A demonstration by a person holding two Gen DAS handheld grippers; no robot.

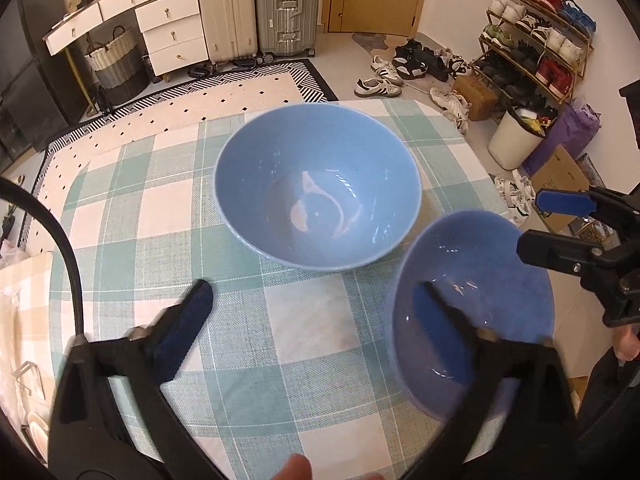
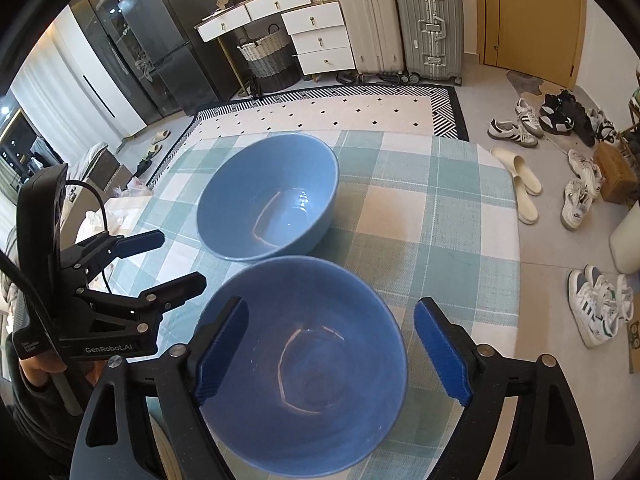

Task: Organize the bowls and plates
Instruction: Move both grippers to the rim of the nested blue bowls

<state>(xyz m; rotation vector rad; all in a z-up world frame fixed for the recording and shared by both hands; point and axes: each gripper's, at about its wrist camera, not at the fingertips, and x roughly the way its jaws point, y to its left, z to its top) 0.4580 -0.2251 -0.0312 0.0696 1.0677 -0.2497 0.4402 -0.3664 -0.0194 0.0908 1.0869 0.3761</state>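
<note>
Two blue bowls stand on a green-and-white checked tablecloth (image 1: 296, 320). The far bowl (image 1: 318, 186) sits mid-table; it also shows in the right wrist view (image 2: 268, 196). The near bowl (image 2: 300, 364) lies between my right gripper's (image 2: 332, 348) open fingers, which do not clamp it. In the left wrist view this near bowl (image 1: 472, 304) is at the right, with my left gripper's right finger (image 1: 436, 320) over it. My left gripper (image 1: 316, 320) is open and empty; it shows in the right wrist view (image 2: 164, 258) at the left. The right gripper (image 1: 552, 224) shows open at the right edge.
Beyond the table's far edge is a patterned rug (image 2: 328, 112), suitcases (image 2: 400, 20), a white drawer unit (image 2: 316, 36) and a basket (image 2: 268, 60). Shoes (image 2: 580, 196) and a shoe rack (image 1: 536, 44) are on the floor to the right. A white bin (image 1: 516, 140) stands near the table's right corner.
</note>
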